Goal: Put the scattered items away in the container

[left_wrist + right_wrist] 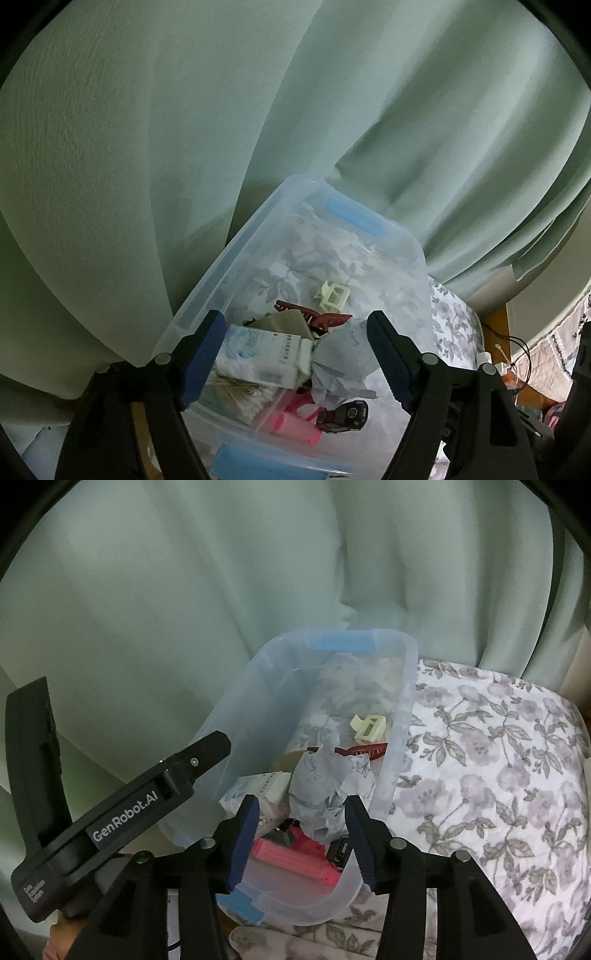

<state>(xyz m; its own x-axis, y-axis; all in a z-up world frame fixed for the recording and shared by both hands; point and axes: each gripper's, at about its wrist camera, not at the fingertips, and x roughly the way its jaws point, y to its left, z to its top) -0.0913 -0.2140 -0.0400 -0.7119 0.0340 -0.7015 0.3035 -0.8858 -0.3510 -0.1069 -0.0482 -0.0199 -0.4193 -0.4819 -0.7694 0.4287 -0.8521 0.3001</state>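
A clear plastic container with blue latches sits on a floral bedspread. Inside lie a cream hair clip, a red-brown claw clip, a crumpled grey paper, a tissue pack, cotton swabs, a pink comb and a small black device. My left gripper is open above the container's near end. My right gripper is open over the near end, empty. The left gripper's body shows in the right wrist view.
A pale green curtain hangs right behind the container. The floral bedspread spreads to the right. A wooden edge with cables and small items lies at the far right of the left wrist view.
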